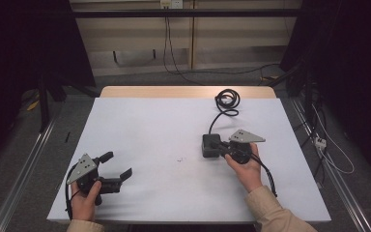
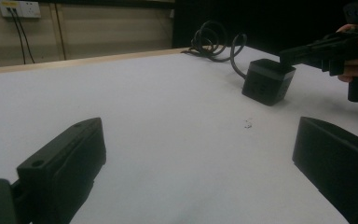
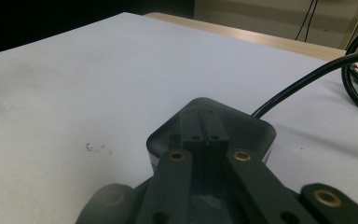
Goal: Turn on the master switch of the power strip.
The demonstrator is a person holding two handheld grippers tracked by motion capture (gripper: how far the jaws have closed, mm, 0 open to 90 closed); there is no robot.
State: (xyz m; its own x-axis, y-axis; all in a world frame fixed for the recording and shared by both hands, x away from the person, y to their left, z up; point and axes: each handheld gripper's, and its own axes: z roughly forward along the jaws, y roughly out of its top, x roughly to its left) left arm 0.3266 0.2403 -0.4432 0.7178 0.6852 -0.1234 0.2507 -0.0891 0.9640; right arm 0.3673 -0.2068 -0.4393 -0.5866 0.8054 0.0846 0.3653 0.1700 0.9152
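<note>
The black box (image 1: 210, 145) on the counter (image 1: 149, 125) is met from above by the right gripper (image 1: 227, 149), fingers pressed together upon its top, while the left gripper (image 1: 118, 166), fingers wide, is held well apart.

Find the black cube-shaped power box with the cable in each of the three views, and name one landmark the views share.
High view: black power box, right of centre, at the right gripper tips.
Left gripper view: upper right, tilted on the white table.
Right gripper view: bottom centre, under the shut jaws.
Shared landmark: the small dark marks on the table.
</note>
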